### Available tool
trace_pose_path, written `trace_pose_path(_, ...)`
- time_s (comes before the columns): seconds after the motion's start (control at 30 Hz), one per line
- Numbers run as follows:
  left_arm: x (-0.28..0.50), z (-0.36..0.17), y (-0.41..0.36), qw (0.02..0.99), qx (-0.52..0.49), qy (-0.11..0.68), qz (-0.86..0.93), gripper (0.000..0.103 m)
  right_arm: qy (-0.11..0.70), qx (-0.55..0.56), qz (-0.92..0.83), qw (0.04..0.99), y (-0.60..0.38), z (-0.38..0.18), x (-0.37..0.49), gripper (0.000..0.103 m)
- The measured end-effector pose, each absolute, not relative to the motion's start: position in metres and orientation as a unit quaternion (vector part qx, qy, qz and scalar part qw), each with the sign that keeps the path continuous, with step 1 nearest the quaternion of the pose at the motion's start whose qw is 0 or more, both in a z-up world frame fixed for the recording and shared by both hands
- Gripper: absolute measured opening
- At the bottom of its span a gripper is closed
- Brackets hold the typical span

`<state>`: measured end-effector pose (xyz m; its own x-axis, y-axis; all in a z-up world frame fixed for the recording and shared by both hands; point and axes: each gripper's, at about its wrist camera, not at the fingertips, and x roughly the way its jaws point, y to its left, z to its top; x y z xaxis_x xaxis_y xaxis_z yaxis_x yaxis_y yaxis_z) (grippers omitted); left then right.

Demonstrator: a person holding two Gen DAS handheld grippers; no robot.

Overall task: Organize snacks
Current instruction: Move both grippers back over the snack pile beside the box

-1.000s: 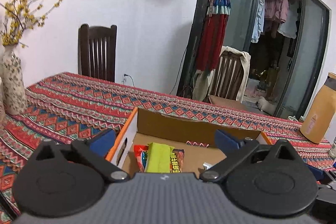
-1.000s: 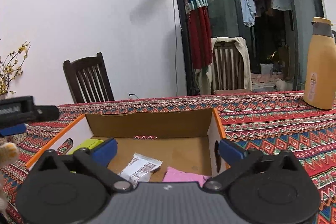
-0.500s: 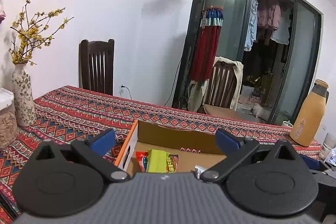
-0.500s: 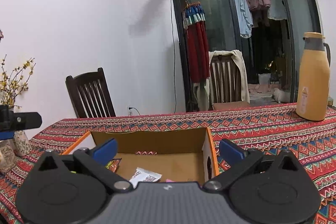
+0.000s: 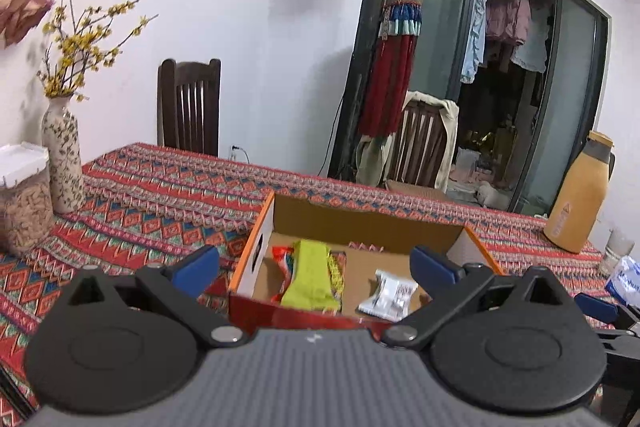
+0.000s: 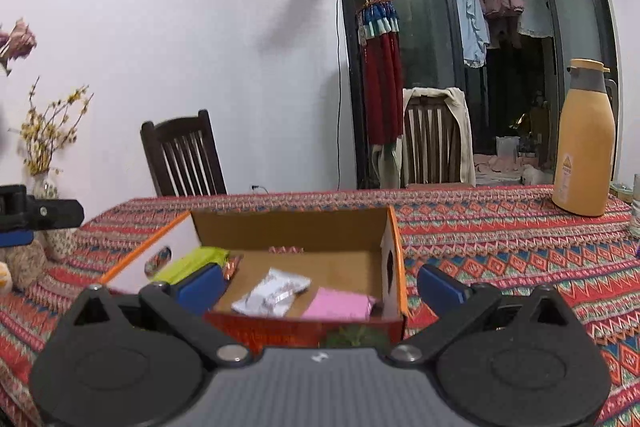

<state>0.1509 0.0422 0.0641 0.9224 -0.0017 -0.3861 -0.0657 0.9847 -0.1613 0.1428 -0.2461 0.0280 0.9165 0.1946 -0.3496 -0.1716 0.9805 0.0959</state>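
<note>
Looks nearly done to me: green pack (image 5: 310,277), silver pack (image 6: 272,293) & pink pack (image 6: 338,305) sit in the box (image 6: 394,267) on the worktop (image 6: 500,247), both left tongs (image 5: 316,265) & right tongs (image 6: 320,285) wide, empty, w/ no loose snacks in view.

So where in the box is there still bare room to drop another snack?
Bare cardboard floor runs along the back wall of the box, behind the silver packet and pink packet. The left end is crowded: green packet stacked over red wrappers.
</note>
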Motion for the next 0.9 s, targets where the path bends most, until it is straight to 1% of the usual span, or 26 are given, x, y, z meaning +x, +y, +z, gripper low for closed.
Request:
trace_pose_path(0.33,0.133,0.014,0.052,0.968,-0.066,0.241,0.011,0.103,0.212,0.023,0.09,0.973,-0.258,0.001,0.107,0.103)
trace_pose_path(0.63,0.124,-0.026,0.056,0.963,-0.055,0.265,0.002,0.103,0.251,0.042,0.081,0.964,-0.276,-0.029,0.087,0.103)
trace_pose_path(0.9,0.122,-0.035,0.057,0.964,-0.063,0.257,0.007,0.103,0.262,0.056,0.072,0.961,-0.287,-0.041,0.078,0.103)
